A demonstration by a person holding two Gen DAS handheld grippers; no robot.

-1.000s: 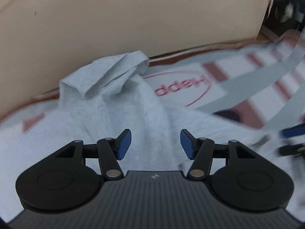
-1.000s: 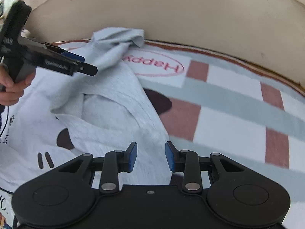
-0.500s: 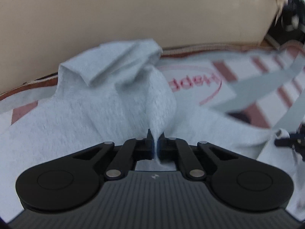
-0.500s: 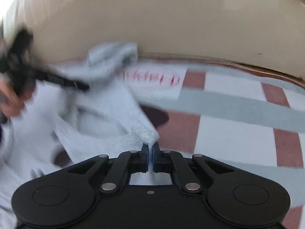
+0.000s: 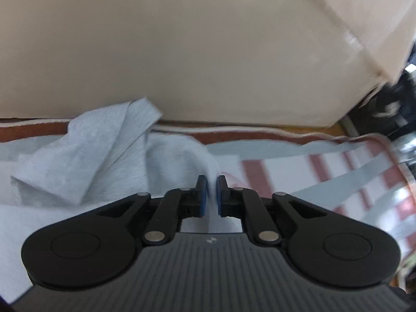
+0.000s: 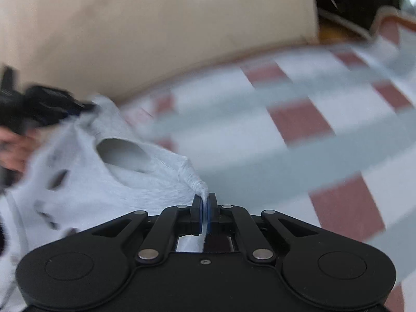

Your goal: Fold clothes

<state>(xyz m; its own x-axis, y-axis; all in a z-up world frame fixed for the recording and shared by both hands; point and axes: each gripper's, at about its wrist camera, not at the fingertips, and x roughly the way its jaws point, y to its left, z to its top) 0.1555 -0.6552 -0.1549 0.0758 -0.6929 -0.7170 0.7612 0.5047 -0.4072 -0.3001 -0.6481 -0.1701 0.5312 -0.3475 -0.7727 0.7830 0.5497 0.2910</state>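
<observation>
A light grey sweatshirt [image 5: 85,161] with dark printed marks lies crumpled on the checked rug. One sleeve is doubled over at the left in the left wrist view. My left gripper [image 5: 211,179] pinches a raised ridge of its fabric; its jaws are opening slightly with the cloth still between the blue pads. My right gripper [image 6: 204,197] is shut on a bunched corner of the sweatshirt [image 6: 124,182] near an open sleeve hole. In the right wrist view the left gripper [image 6: 46,104] and the hand [image 6: 13,148] holding it show blurred at the far left.
A rug [image 6: 286,135] with white, grey and brick-red checks spreads to the right of the garment. A beige sofa base [image 5: 208,52] runs along the rug's far edge. Dark clutter [image 5: 390,104] sits past the sofa's right end.
Both grippers went from open to shut on sweatshirt fabric. Both have since carried it sideways and rolled, so the cloth is pulled up and the views are blurred.
</observation>
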